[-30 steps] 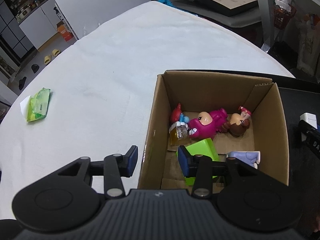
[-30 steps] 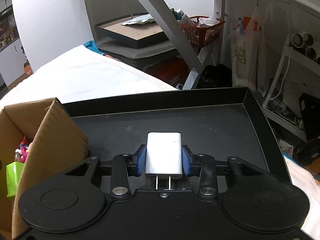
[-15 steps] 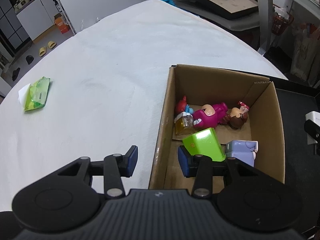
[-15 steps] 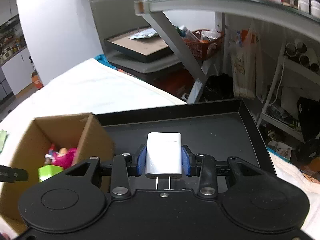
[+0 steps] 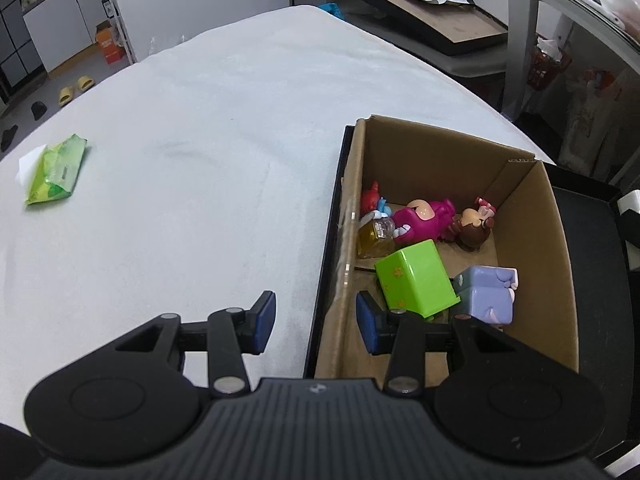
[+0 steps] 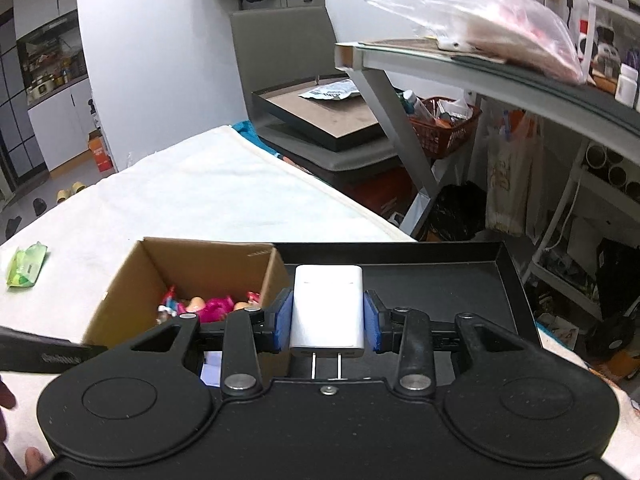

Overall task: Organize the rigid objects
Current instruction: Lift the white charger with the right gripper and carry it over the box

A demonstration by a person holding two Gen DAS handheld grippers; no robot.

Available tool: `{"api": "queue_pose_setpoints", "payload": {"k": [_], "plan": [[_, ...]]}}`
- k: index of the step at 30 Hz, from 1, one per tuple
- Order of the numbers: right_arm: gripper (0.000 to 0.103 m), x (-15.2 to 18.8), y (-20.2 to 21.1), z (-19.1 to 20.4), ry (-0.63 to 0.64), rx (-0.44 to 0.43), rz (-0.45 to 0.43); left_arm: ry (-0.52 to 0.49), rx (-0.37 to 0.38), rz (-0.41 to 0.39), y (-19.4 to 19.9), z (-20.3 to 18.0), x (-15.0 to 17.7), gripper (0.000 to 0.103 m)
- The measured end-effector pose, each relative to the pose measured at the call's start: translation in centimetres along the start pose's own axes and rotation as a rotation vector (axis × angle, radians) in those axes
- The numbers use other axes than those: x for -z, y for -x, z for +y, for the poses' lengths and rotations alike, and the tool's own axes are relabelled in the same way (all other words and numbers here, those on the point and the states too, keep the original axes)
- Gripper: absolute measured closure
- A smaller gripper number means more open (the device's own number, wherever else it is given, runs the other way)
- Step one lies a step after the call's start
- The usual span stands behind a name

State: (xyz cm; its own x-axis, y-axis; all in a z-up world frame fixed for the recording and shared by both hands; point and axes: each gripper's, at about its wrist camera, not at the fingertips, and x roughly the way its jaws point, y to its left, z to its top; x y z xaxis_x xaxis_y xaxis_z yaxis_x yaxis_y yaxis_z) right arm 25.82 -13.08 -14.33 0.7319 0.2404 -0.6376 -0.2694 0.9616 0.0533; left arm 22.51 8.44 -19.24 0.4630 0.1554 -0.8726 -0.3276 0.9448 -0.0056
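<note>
A cardboard box (image 5: 560,280) stands in the left end of a black tray (image 6: 460,276) and holds a pink figure (image 5: 424,218), a brown-haired figure (image 5: 474,228), a green block (image 5: 416,282), a lilac block (image 5: 486,296) and a small amber bottle (image 5: 372,234). My left gripper (image 5: 316,322) is open and empty, its fingers straddling the box's near left wall. My right gripper (image 6: 328,322) is shut on a white plug charger (image 6: 328,312), held above the tray just right of the box (image 6: 120,284). The charger's edge shows at the right of the left wrist view (image 5: 630,202).
A green wipes pack (image 5: 54,170) lies far left on the white tablecloth (image 5: 200,160); it also shows in the right wrist view (image 6: 26,264). Off the table's far side stand a metal desk frame (image 6: 400,140), a red basket (image 6: 444,124) and stacked black trays (image 6: 324,116).
My right gripper has risen with the charger and the box has come into its view. My left gripper has drawn back and up from the box, staying open.
</note>
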Motion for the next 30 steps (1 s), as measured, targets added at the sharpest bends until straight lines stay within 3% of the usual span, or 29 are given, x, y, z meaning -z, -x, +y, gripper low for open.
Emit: {"api": "queue_pose_setpoints", "payload": {"k": [23, 26, 30], "plan": [[0.067, -0.5, -0.3, 8.7, 0.183, -0.015, 0.056, 0.103, 0.209, 0.002, -0.6, 3.6, 0.5, 0.062], [0.067, -0.4, -0.6, 9.6, 0.198, -0.012, 0.067, 0.11, 0.231, -0.008, -0.6, 3.7, 0.6, 0.068], [0.067, -0.4, -1.1, 10.7, 0.215, -0.008, 0.077, 0.113, 0.268, -0.009, -0.9, 3.6, 0.7, 0.09]]}}
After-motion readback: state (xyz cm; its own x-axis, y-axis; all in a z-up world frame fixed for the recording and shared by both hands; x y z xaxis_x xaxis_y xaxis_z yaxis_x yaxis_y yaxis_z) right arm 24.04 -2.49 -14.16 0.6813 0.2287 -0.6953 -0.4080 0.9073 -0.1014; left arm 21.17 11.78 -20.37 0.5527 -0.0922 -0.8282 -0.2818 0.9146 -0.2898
